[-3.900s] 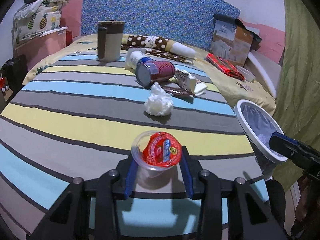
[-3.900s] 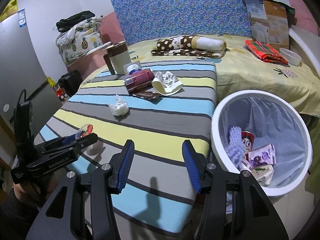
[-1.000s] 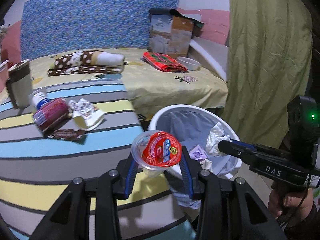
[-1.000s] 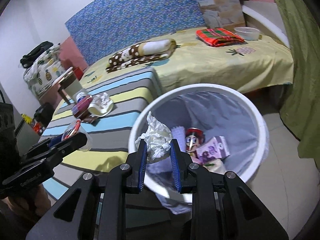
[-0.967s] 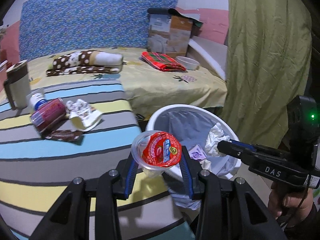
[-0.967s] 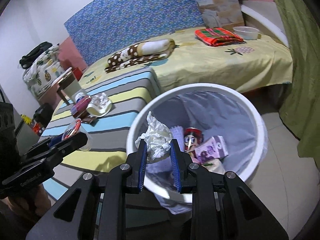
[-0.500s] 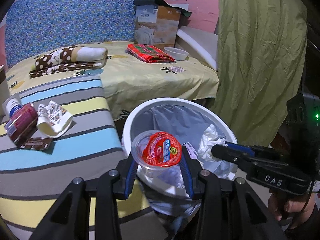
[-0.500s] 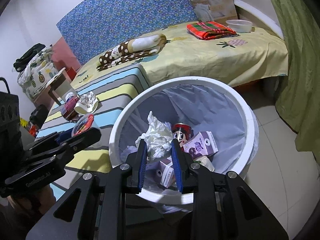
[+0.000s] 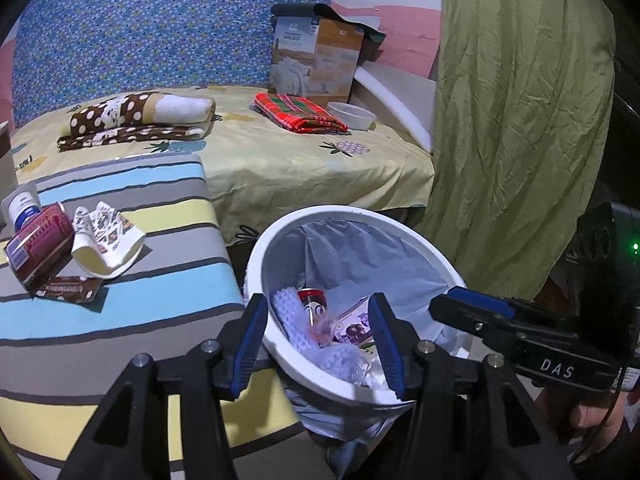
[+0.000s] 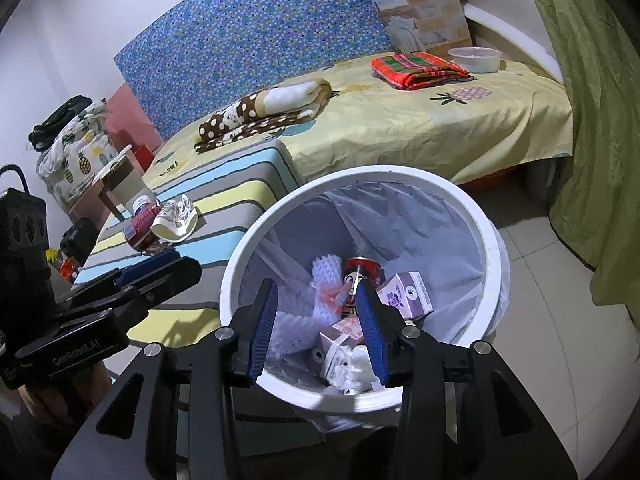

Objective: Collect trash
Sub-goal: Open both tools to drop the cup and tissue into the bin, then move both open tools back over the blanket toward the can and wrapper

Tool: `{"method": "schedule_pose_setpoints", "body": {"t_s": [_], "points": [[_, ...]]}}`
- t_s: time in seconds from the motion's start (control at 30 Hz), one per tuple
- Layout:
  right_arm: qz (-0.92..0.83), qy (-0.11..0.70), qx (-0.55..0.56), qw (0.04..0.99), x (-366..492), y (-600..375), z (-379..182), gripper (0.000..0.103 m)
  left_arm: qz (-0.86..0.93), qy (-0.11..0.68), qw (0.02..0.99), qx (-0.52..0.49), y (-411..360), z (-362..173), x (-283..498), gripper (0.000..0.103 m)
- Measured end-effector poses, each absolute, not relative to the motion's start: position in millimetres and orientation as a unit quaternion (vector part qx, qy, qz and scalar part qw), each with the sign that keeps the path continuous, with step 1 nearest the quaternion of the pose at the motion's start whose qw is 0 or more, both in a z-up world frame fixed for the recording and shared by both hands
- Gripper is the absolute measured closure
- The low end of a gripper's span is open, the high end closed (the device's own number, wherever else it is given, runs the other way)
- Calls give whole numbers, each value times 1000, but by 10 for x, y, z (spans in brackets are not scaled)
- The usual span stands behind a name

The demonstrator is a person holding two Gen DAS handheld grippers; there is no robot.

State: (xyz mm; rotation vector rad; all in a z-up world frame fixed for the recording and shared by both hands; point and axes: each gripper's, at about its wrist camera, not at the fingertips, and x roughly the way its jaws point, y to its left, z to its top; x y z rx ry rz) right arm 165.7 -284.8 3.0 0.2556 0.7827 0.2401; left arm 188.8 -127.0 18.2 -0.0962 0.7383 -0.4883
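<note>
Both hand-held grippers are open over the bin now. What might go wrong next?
The left hand-held gripper and right hand-held gripper hang close to the white bin's rim, so pulling back carelessly might tip it. The maroon can lies on its side on the striped cover and may roll when grabbed.

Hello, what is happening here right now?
A person is collecting trash with two hand-held tools. Both the left claw and the right claw are open and empty above the white bin, which holds a can and cartons. A crumpled paper cup and wrapper remain on the striped surface.
</note>
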Motion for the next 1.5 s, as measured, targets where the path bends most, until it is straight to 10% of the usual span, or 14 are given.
{"method": "schedule_pose_setpoints", "body": {"t_s": [1.5], "points": [[208, 371, 47, 904, 1547, -1875, 216, 60, -103, 349, 928, -82, -102, 150, 1361, 49]]}}
